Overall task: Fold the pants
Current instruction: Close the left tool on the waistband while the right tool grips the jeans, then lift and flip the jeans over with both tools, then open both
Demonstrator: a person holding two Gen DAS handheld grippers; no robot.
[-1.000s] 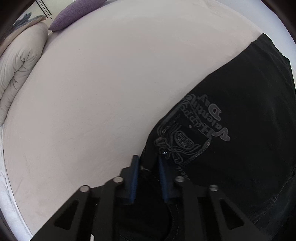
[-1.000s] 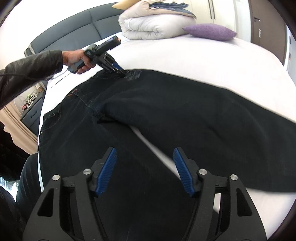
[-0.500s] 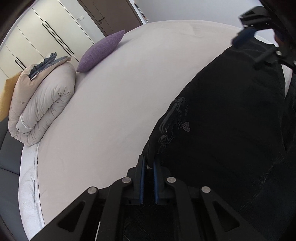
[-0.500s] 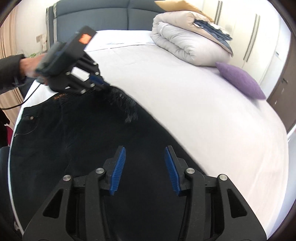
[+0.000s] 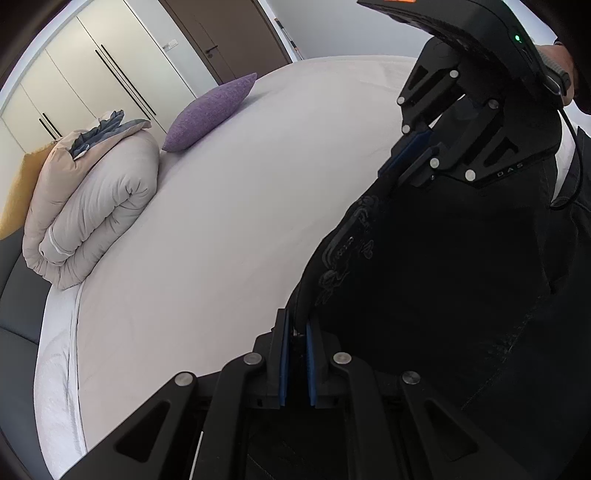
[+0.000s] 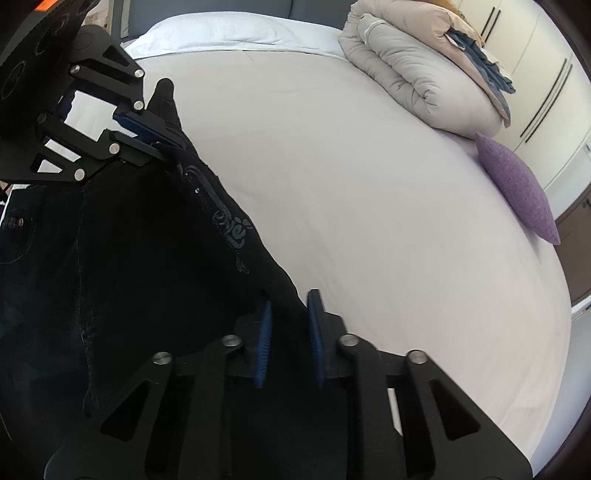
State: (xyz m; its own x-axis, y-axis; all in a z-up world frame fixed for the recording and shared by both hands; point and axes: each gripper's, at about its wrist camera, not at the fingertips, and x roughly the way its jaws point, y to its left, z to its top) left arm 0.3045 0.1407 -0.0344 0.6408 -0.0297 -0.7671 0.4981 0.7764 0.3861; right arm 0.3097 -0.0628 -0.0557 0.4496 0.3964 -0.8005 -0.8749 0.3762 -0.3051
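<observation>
White bed sheet (image 5: 229, 236) as work surface, filling both views ahead of the grippers; rolled duvet (image 5: 92, 218) and purple cushion (image 5: 212, 110) at its far edge, wardrobe doors (image 5: 74, 70) beyond.

Left wrist view: left gripper (image 5: 295, 332) with blue pads drawn nearly together, clamped on the raised edge of the black pants (image 5: 424, 295); printed emblem on the cloth just ahead of the fingertips; right gripper (image 5: 404, 162) farther along the same edge, seen from outside, with part of a hand (image 5: 557, 64) on its handle, shown in this view only.

Right wrist view: right gripper (image 6: 286, 321) with jaws closing, fold of pants (image 6: 129, 277) between the pads; left gripper (image 6: 147, 136) up and to the left, gripping the same edge; waistband button and pocket stitching at far left, seen here only; grey headboard (image 6: 207, 9) behind, clearer here than in the other view.
</observation>
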